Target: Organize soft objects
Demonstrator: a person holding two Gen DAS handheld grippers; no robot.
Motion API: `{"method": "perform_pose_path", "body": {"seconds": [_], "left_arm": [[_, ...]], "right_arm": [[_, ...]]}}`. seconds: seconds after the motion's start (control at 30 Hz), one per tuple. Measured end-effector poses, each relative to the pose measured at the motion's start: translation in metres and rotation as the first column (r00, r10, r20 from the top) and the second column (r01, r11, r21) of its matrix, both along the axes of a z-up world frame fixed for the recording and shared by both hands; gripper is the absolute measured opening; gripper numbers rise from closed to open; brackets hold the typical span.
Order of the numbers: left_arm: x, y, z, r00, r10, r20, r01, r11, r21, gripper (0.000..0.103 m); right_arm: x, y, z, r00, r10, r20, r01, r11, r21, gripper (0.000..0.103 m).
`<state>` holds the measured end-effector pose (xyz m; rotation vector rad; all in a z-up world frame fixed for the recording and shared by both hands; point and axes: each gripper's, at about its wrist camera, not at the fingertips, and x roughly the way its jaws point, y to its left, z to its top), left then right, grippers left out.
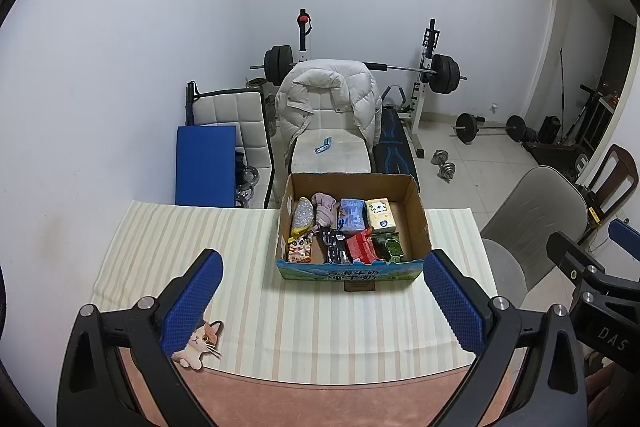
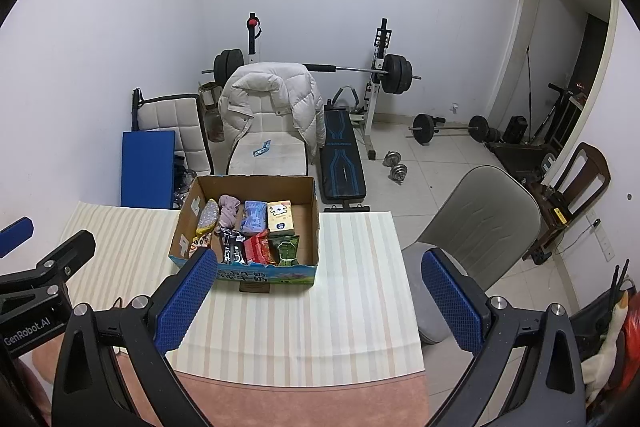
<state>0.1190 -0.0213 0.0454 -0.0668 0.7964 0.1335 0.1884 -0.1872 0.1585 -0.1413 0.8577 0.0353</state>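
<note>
The cardboard box sits on the striped cloth at the far side of the tabletop, and it already holds most of what the task seems to call for. In the back row, left to right in the left wrist view, lie a glittery silver pouch, a mauve bundle of cloth, a blue soft pack and a cream tissue pack; in front of them a cartoon-printed packet, a black packet, a red packet and a green packet. They lie fairly neatly side by side, with bare cardboard left along the right wall.

One item looks to be outstanding — a small plush cat lying on the cloth near its front edge, well apart from the box and partly hidden behind the left pad of the left claw. It does not show in the right wrist view.

Both claws hover above the near end of the tabletop with nothing in them. The left claw is spread wide, and the right claw is equally wide open, its left pad overlapping the box's front corner in its own view.

My reading: the job is nearly finished — the cat remains to be picked up and set into the free space in the box
</note>
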Motion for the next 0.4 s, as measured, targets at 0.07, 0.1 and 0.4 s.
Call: {"method": "perform_pose_path", "body": {"seconds": [0.07, 0.1, 0.4], "left_arm": [[0.0001, -0.0006, -0.0001, 1.000, 0.000, 0.001, 0.000, 1.000, 0.000, 0.103], [0.0001, -0.0007, 0.0001, 1.000, 0.000, 0.001, 0.000, 1.000, 0.000, 0.103], [0.0000, -0.0013, 0.0009, 1.000, -0.001, 0.007, 0.001, 1.000, -0.004, 0.103]], "right_arm": [[-0.0002, -0.0001, -0.0003, 1.000, 0.000, 0.001, 0.000, 1.000, -0.003, 0.103], [-0.0004, -0.0008, -0.0004, 1.000, 0.000, 0.002, 0.000, 1.000, -0.003, 0.103], [-0.0001, -0.0010, -0.0003, 1.000, 0.002, 0.002, -0.002, 1.000, -0.002, 0.103]]}}
